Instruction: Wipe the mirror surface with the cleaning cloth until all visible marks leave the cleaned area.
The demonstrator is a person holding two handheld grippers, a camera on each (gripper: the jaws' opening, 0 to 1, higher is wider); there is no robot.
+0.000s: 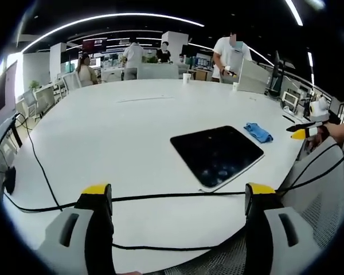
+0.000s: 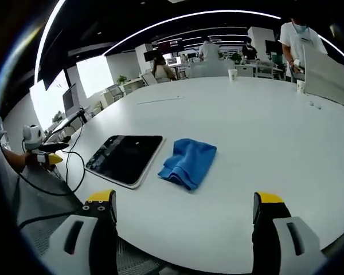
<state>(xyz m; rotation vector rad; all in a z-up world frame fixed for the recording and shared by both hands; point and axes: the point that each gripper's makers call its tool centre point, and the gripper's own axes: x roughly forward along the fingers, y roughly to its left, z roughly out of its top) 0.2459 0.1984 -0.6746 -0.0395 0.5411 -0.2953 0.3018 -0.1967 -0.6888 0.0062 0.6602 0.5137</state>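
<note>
Both grippers hover above white table, jaws spread, empty.
Flat dark rectangular mirror [image 2: 125, 158] lower left of frame; crumpled blue cleaning cloth [image 2: 188, 162] just beside it, centre. Right gripper [image 2: 183, 215], left gripper [image 1: 178, 197] level.

An open-plan office; a broad white meeting surface [image 1: 132, 132] runs toward rows of desks with monitors [image 2: 173, 60], office chairs [image 1: 30, 98] and low partitions [image 2: 327, 71]; people [image 1: 133, 56] stand at workstations; long strip lights [image 1: 103, 20] cross a dark ceiling; paper cups [image 2: 232, 74] stand about.
</note>
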